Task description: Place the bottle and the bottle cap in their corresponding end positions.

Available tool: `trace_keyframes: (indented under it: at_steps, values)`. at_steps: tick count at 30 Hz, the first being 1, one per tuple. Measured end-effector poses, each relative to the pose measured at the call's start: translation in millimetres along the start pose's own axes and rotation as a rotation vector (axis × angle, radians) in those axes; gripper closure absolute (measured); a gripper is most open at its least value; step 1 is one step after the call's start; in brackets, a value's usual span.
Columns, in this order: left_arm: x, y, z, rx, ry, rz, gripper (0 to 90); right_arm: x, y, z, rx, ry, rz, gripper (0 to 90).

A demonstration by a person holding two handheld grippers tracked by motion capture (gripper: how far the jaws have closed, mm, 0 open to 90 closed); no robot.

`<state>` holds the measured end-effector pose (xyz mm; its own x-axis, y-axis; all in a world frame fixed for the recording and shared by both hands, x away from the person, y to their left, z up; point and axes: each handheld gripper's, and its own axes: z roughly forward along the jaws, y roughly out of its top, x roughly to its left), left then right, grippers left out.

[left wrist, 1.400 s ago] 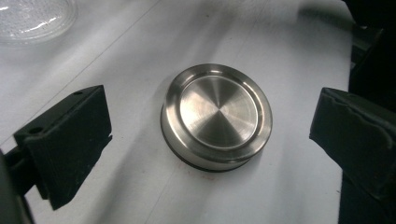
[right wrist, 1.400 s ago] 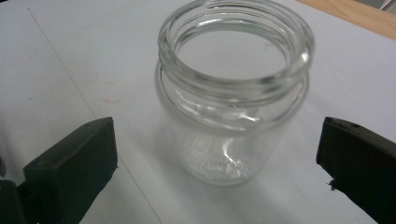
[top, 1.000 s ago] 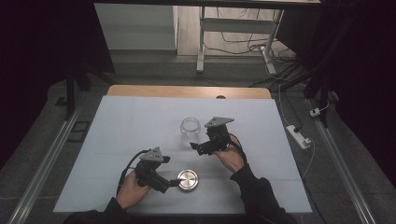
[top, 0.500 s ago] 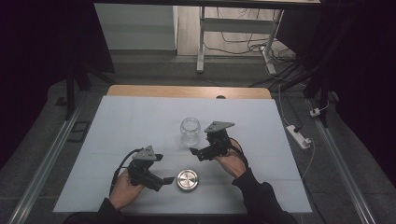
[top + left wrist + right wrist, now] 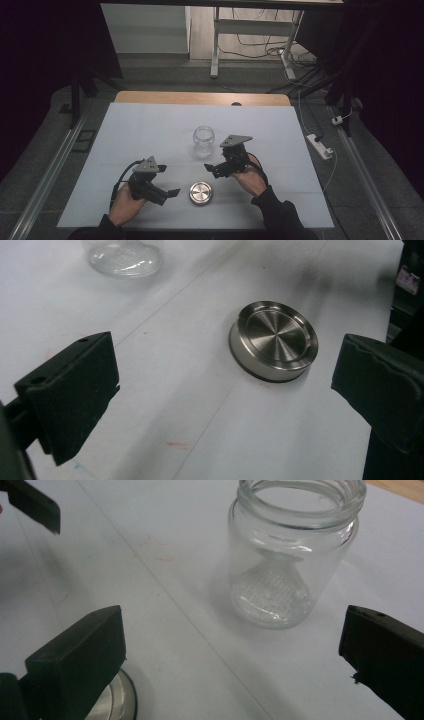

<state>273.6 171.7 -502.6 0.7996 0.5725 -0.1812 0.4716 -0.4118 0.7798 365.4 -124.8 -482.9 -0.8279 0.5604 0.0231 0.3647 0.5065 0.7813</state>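
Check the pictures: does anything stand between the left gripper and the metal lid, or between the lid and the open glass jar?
Nothing visible does. The left gripper has its jaws open toward the metal lid, with bare white table cover between them. From the lid to the glass jar the cover is bare too; the right gripper hovers just beside that path.

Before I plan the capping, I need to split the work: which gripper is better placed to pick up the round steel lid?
Left. The left gripper sits open right beside the round steel lid, which lies between its jaws ahead. The right gripper faces the clear glass jar instead.
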Motion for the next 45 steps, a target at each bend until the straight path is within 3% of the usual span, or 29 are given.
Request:
trace_keyframes:
  at_steps: [16, 28, 45]
  values:
    - [1.1, -13.5, -27.2, -0.003, 0.053, -0.014, 0.0, 10.4, -14.8, -26.4, -0.005, -0.008, 0.003, 0.0]
    - [3.8, -32.7, -51.4, -0.027, 0.079, -0.067, 0.0, 14.6, -32.5, -53.2, -0.021, -0.019, 0.007, 0.0]
    - [6.4, -67.1, -83.9, -0.056, 0.127, -0.149, 0.0, 5.5, -65.8, -98.1, -0.057, -0.100, 0.060, 0.0]
